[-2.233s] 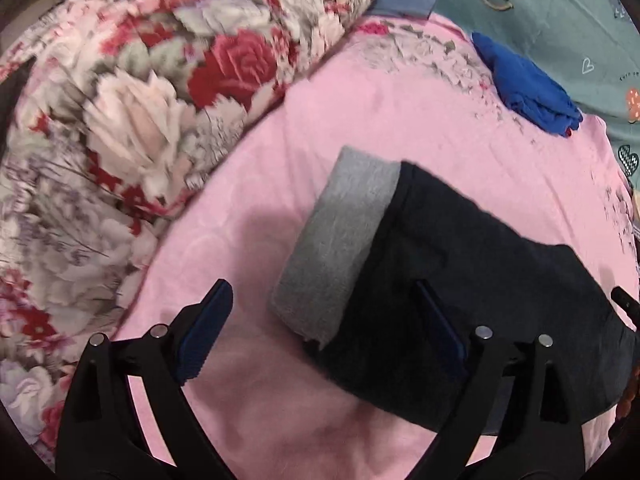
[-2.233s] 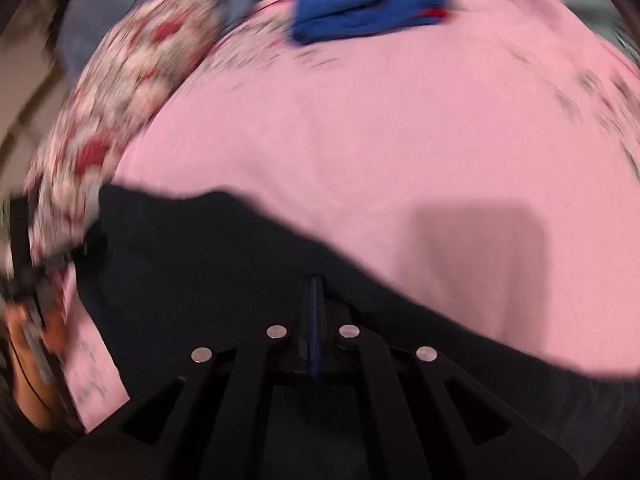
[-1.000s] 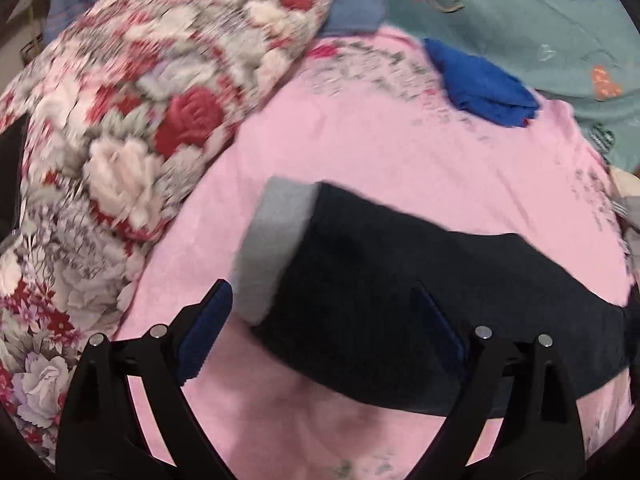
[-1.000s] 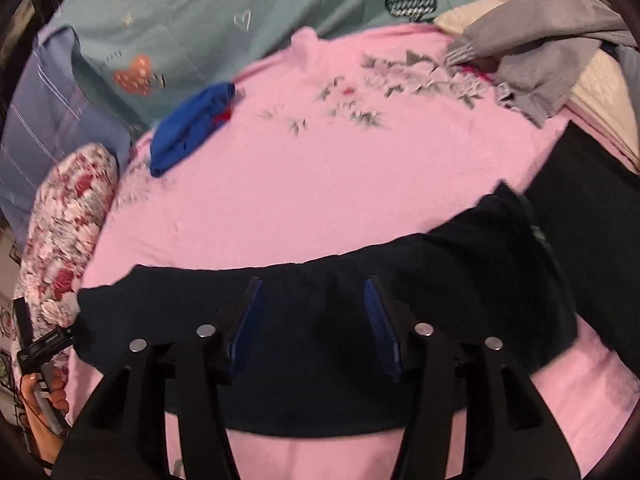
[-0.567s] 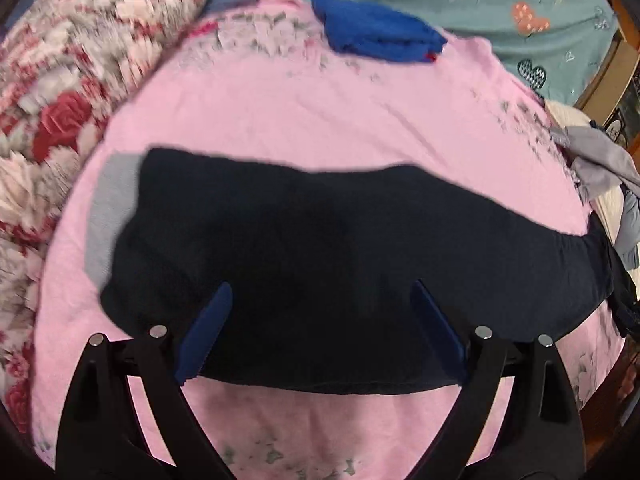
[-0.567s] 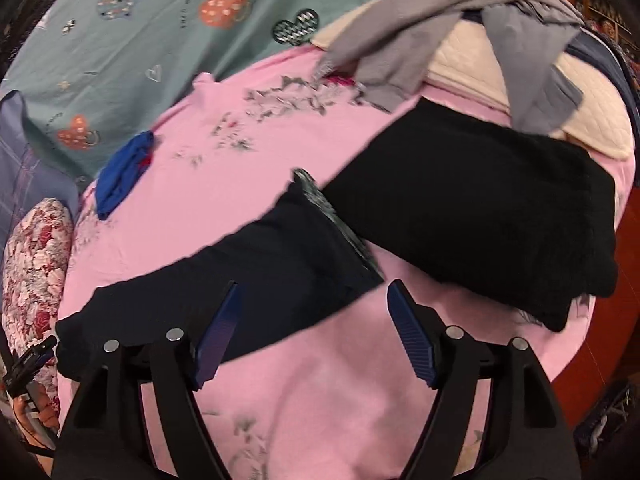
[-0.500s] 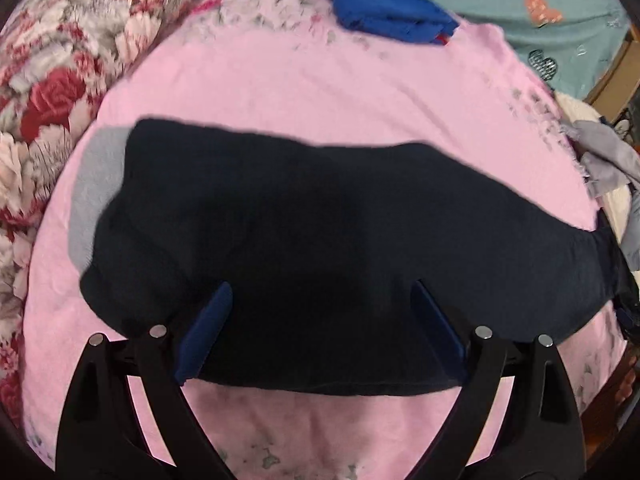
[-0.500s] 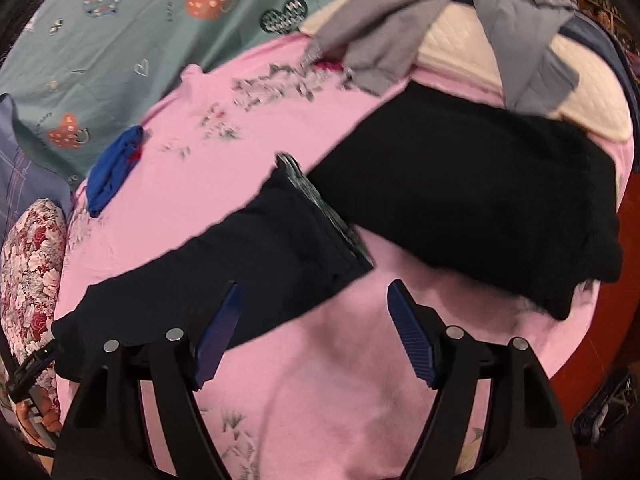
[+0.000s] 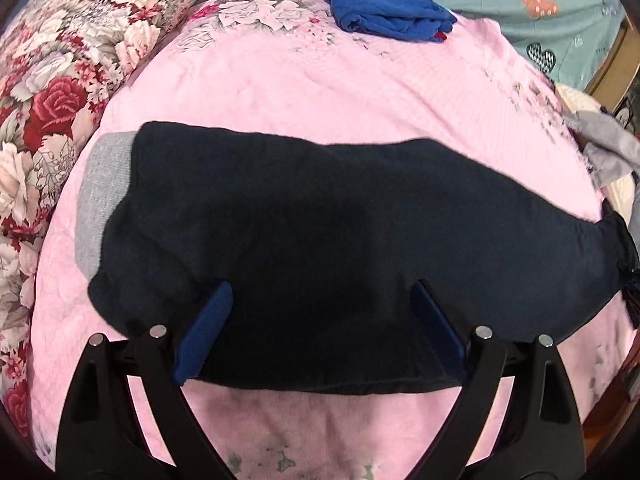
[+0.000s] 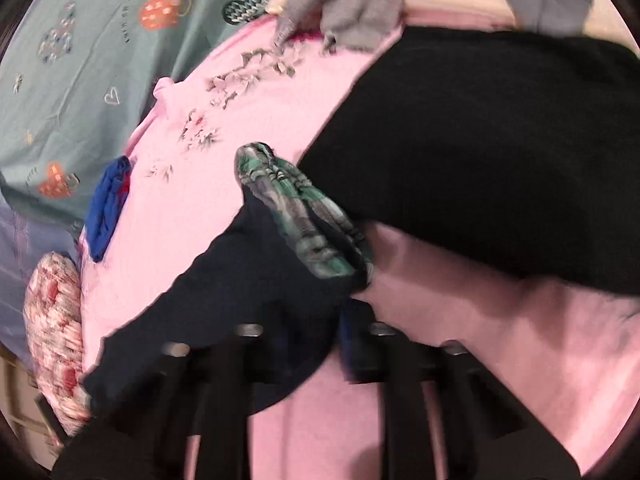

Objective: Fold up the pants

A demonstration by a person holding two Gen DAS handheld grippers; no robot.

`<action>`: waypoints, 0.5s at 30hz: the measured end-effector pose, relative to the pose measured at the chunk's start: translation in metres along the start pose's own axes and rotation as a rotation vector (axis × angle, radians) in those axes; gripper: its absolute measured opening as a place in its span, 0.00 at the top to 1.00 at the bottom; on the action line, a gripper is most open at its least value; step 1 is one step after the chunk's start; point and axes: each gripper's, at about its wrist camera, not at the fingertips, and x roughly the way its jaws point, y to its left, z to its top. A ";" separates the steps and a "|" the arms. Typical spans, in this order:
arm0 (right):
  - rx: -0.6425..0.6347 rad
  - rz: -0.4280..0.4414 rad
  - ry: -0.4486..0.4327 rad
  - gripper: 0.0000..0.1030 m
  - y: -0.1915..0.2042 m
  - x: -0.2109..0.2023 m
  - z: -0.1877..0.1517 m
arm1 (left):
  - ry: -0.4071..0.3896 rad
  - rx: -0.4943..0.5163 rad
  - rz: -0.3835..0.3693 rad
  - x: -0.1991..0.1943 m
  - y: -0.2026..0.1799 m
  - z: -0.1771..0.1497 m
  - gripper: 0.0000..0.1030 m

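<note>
The dark pants lie flat across the pink bed. The left tool hangs wide open above them. The right tool is blurry; I cannot tell its state.

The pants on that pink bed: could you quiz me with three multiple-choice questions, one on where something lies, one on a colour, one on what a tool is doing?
1. Where does the blue cloth lie?
A. on the pants
B. apart from them, at the bed's far edge
C. on the floral pillow

2. What colour is the band at the pants' left end?
A. grey
B. red
C. yellow

3. How is the left tool?
A. shut on the pants
B. open above the pants
C. out of view

Answers:
1 B: the blue cloth lies with bare pink bed between it and the pants.
2 A: the band is plain grey.
3 B: the left tool shows its fingers spread wide with nothing between them.
</note>
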 end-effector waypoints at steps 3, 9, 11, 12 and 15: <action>-0.141 -0.005 -0.042 0.87 0.039 -0.020 -0.004 | -0.054 -0.009 -0.014 -0.018 0.005 0.003 0.11; -0.552 0.147 -0.010 0.86 0.173 -0.035 -0.050 | -0.125 -0.034 0.003 -0.044 0.018 0.001 0.11; -0.667 0.208 0.082 0.84 0.211 -0.014 -0.085 | -0.119 -0.049 0.002 -0.045 0.023 -0.001 0.11; -0.721 0.220 0.128 0.84 0.226 0.000 -0.104 | -0.115 -0.052 0.007 -0.044 0.026 -0.003 0.11; -0.814 0.207 0.258 0.80 0.252 0.048 -0.154 | -0.096 -0.059 0.032 -0.041 0.031 -0.006 0.11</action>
